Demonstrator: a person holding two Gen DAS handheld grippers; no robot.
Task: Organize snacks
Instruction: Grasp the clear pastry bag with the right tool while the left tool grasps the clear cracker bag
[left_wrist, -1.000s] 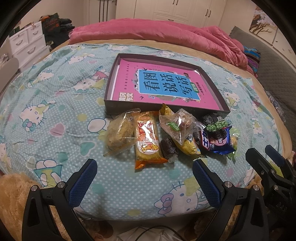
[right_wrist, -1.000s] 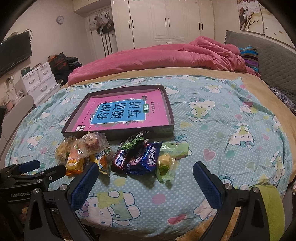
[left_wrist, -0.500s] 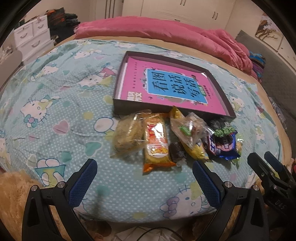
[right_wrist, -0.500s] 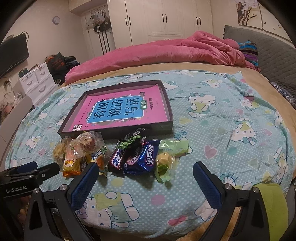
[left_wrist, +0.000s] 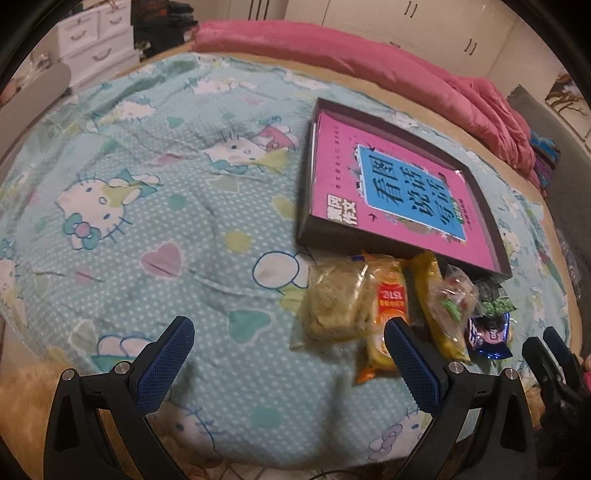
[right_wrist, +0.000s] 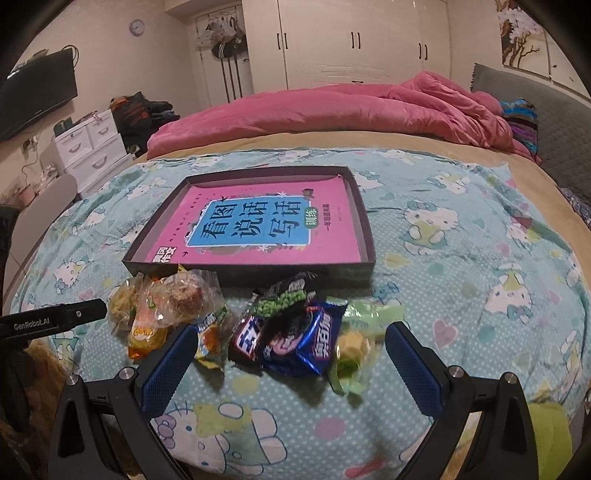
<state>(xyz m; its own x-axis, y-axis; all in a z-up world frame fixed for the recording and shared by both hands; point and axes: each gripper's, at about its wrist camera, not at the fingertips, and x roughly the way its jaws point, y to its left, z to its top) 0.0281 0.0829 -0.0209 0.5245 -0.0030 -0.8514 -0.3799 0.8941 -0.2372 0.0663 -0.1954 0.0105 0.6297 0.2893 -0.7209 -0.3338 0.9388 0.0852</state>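
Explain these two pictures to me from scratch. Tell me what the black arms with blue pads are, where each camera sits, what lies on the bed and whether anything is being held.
There is no robot here. A person holds a two-finger gripper in each hand, and each gripper carries a wide-angle camera that looks forward along its fingers. The blue pads are the insides of those fingers.

One picture is from the left gripper; the other is from the right gripper. Both are open and hold nothing. Each view also shows the other gripper at its edge.

They hover over a bed with a cartoon-cat quilt. On it lies a shallow dark box with a pink book inside. In front of the box is a row of snack packs, among them an orange pack, a blue pack and a green pack. None is in the box yet.
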